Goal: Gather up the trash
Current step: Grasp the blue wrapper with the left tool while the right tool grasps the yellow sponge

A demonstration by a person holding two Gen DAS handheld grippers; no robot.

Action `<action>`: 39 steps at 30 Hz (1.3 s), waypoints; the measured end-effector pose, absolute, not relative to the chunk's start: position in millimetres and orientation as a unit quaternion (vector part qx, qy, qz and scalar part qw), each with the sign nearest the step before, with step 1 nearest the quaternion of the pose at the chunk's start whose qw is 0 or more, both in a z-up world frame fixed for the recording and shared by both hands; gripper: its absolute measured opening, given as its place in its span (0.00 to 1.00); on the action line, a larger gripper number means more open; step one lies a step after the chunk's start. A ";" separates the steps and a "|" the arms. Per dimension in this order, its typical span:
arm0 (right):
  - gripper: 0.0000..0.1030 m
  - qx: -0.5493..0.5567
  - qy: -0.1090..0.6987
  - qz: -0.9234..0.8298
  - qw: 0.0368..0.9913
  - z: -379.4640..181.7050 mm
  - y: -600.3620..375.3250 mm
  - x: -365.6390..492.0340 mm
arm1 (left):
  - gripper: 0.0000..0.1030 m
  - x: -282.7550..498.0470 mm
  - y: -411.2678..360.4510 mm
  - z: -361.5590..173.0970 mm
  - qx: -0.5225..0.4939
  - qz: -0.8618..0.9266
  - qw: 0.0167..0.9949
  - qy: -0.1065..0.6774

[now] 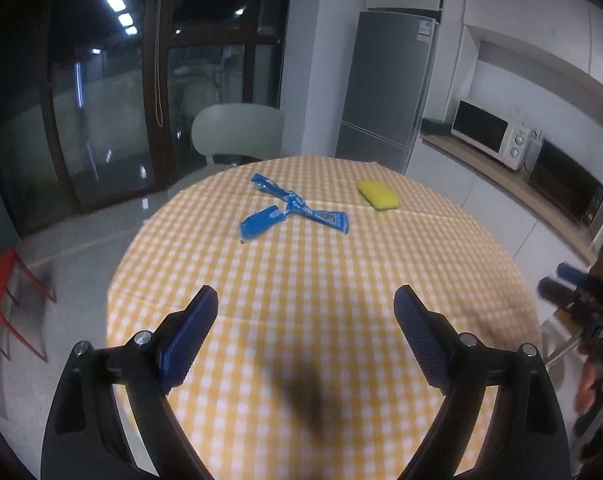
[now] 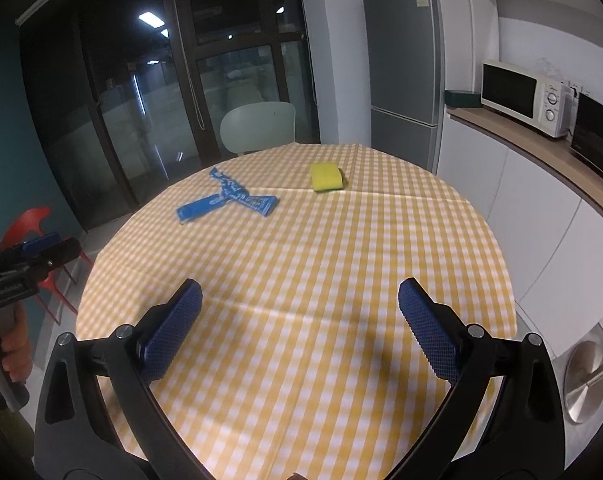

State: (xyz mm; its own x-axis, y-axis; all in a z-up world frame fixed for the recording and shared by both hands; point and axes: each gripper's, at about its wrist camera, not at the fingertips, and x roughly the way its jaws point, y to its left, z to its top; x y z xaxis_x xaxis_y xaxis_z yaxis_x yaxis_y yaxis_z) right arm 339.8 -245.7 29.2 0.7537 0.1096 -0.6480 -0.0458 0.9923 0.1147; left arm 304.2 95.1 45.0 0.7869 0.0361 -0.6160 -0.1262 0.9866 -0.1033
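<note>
Left wrist view: two crinkled blue plastic wrappers (image 1: 292, 210), one long and twisted, one short and flat, lie touching in a cross on the far half of the round table (image 1: 341, 280) with its yellow gingham cloth. One yellow rectangular sponge (image 1: 378, 195) sits nearby. Left gripper (image 1: 305, 300) and right gripper (image 2: 299, 292) both hold their ribbed blue pads spread apart, holding nothing, above the near edge.

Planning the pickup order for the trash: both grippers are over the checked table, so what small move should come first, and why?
Probably ease the left gripper forward toward the crumpled blue plastic wrappers. Its jaws are wide open and empty, and the wrappers lie ahead on the yellow checked tablecloth, apart from the yellow sponge.
</note>
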 end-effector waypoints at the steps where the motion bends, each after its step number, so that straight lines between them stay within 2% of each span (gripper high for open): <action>1: 0.91 0.043 0.352 0.044 0.934 27.9 -245.9 350.9 | 0.86 309.7 95.5 45.9 -0.069 0.046 0.943 0.323; 13: 0.91 0.033 0.381 0.055 0.922 5.3 -248.8 462.8 | 0.86 408.0 101.5 36.0 -0.048 0.053 0.935 0.346; 27: 0.91 0.028 0.417 0.056 0.907 -30.3 -260.2 570.2 | 0.85 511.9 125.4 -7.4 -0.047 0.069 0.915 0.395; 39: 0.90 0.022 0.451 0.055 0.891 -68.1 -261.7 640.3 | 0.81 573.9 133.8 -43.0 -0.049 0.065 0.898 0.432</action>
State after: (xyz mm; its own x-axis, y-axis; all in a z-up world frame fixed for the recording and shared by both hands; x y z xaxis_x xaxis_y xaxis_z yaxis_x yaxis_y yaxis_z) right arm 640.3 -261.7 -68.1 0.5870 0.1171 -0.8011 -0.0777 0.9931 0.0882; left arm 573.9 133.8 -43.0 0.6175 0.0750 -0.7830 -0.1594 0.9867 -0.0312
